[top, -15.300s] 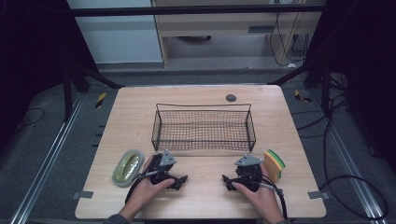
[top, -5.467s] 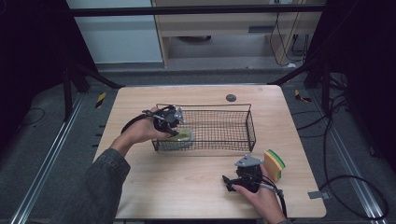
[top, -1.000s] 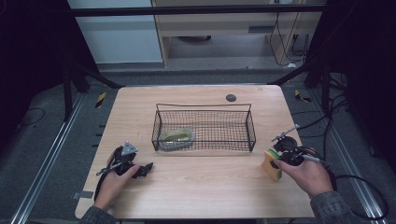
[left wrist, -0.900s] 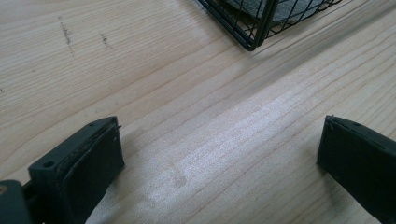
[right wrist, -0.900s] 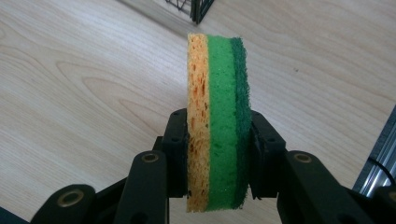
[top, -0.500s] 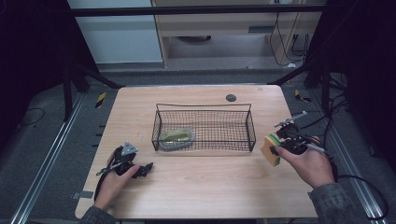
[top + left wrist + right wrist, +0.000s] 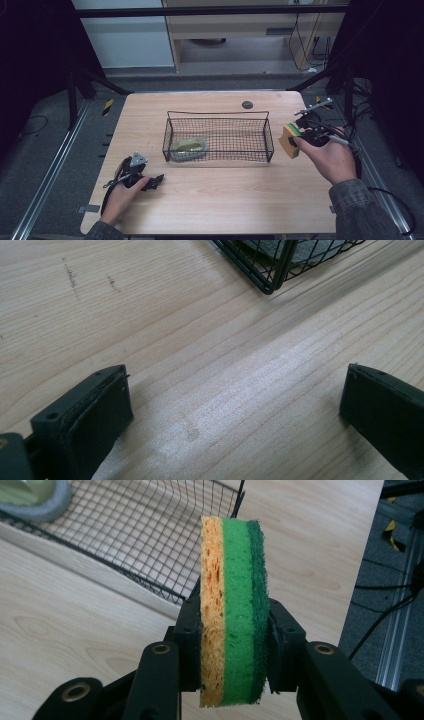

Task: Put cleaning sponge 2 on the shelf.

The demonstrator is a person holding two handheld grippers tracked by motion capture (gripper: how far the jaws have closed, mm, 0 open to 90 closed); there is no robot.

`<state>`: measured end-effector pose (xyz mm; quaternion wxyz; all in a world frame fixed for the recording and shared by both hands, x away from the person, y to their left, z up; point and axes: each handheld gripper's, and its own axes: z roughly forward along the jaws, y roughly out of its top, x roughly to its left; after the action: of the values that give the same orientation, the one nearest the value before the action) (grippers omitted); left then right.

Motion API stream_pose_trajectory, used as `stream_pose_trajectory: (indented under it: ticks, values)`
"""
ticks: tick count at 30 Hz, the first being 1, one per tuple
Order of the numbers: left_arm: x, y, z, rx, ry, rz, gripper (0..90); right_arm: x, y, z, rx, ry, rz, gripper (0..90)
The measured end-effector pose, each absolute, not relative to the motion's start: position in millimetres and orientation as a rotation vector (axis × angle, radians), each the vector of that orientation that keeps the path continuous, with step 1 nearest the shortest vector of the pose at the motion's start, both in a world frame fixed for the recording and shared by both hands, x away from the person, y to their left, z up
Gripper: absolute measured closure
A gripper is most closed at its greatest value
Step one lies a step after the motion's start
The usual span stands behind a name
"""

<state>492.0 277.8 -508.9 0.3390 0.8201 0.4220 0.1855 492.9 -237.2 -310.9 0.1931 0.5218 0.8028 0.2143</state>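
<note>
Beside the right end of the wire basket (image 7: 219, 137), clear of the bench (image 7: 220, 205), the right gripper (image 7: 296, 136) holds a layered sponge (image 7: 233, 611) with its jaws closed on the two broad faces, orange foam on one side and dark green scouring pad on the other. Gripped that way the sponge stands on edge (a grip across the flat faces gives the pads the most surface and squeezes the soft foam evenly), and it sits high enough that its lower edge looks roughly level with the basket's rim, which I judge is what it takes to carry it over the wire wall rather than into it. From the right gripper view the basket's mesh floor lies just beyond the sponge, with open room at that end. Inside the basket, toward its left end, lies a pale green scrubber (image 7: 190, 146) flat on the mesh, so the free space is on the side nearest the sponge. Well in front of the basket's left corner, the left gripper (image 7: 150, 181) rests low over the bench, its jaws spread wide with nothing but bare wood between them; parked there, it is out of the way of the basket and of the other hand's path.
</note>
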Motion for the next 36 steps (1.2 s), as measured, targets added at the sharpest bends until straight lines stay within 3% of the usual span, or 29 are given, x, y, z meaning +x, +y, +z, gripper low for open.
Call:
stream_pose_trajectory:
  ticks: [12, 36]
  values:
    - [492.2, 278.0, -508.8, 2.138, 1.096, 0.485, 0.0, 501.7, -233.7, -288.9, 1.455, 2.174, 0.654, 65.1]
    - [492.4, 278.2, -508.8, 2.140, 1.093, 0.482, 0.0, 516.6, -210.0, -282.0, 1.395, 2.121, 0.705, 65.1]
